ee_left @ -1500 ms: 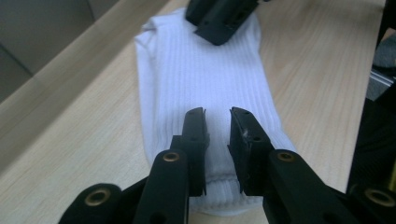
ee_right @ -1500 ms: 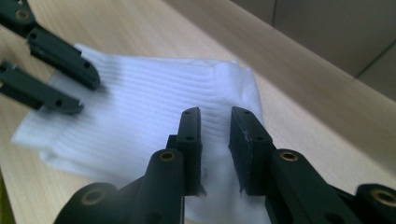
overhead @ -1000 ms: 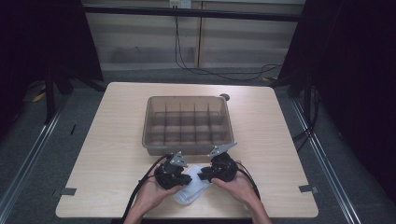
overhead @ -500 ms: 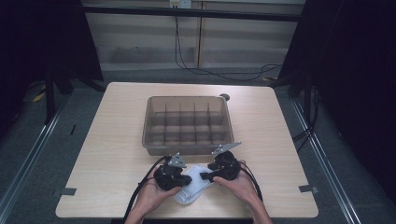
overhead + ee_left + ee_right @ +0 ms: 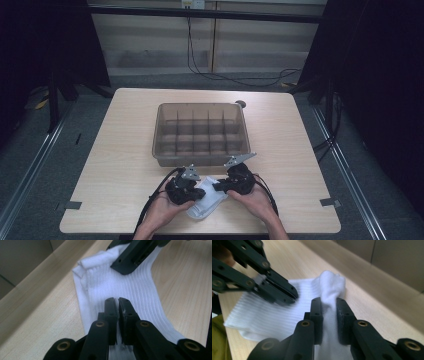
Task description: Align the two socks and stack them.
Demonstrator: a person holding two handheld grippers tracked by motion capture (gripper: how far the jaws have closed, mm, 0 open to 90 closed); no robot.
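Near the bottom centre of the high view we see a white ribbed sock (image 5: 206, 203) lying flat on the pale wooden table (image 5: 120, 145), between two hands that come up from the lower edge. Our left gripper (image 5: 196, 191) sits on the sock's left part, and our right gripper (image 5: 220, 186) meets it from the right, so the two black tools nearly face each other over the cloth. Just above them in that frame stands a clear brownish divided box (image 5: 202, 133), near the sock but not touching it.

From the left gripper view, we find the left gripper (image 5: 118, 299) in the lower middle, its jaws clenched almost together with a thin pinch of the sock (image 5: 140, 297) caught between the pads. Ribbed fabric spreads up and to the right behind it, and the other gripper presses onto the cloth in the upper middle of that frame.

From the right gripper view, the right gripper (image 5: 329, 299) rises from the bottom centre; its jaws have just been closing, and they now grasp a raised fold of the sock (image 5: 329, 287), which bunches into a soft hump above the tips. To the left of that fold, the sock lies flat, with the left gripper's jaws resting on it in the upper left.
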